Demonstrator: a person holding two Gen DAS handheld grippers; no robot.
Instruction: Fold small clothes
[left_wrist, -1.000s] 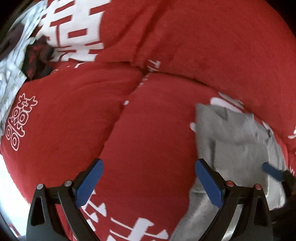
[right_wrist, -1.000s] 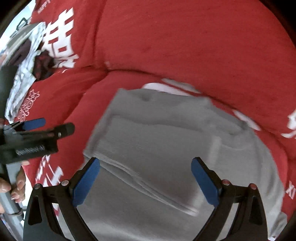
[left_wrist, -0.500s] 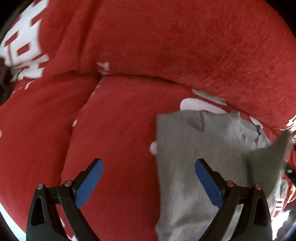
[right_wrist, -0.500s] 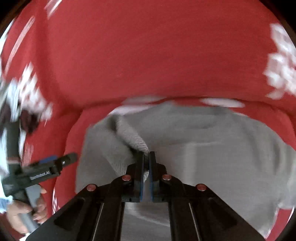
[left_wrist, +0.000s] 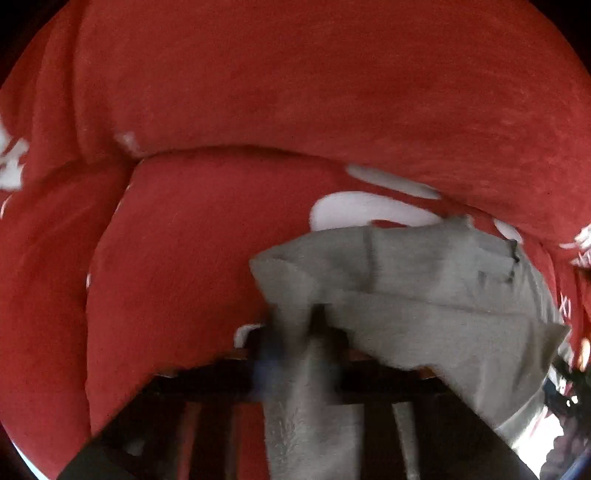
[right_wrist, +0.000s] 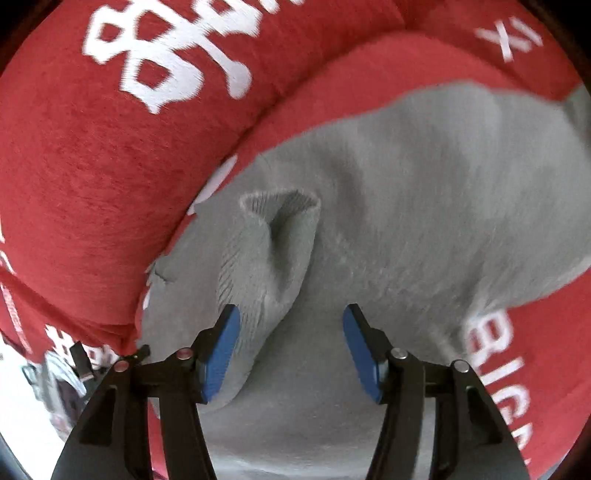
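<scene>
A small grey knit garment (left_wrist: 424, 295) lies on a red cushioned seat (left_wrist: 192, 236) with white lettering. In the left wrist view my left gripper (left_wrist: 301, 332) is shut on a bunched edge of the garment, blurred by motion, and the cloth hangs down between the fingers. In the right wrist view the garment (right_wrist: 424, 206) spreads over the seat, with a ribbed cuff or sleeve end (right_wrist: 273, 236) standing up in a fold. My right gripper (right_wrist: 291, 347) is open just above the cloth, the ribbed fold beside its left pad (right_wrist: 221, 350).
The red backrest cushion (left_wrist: 314, 85) rises behind the seat; in the right wrist view it (right_wrist: 92, 177) runs along the left. A bright floor area with dark clutter (right_wrist: 55, 384) shows at the lower left.
My left gripper has gone from open to shut on the garment's edge. My right gripper has let go of the cloth it pinched and opened, and its view has swung round.
</scene>
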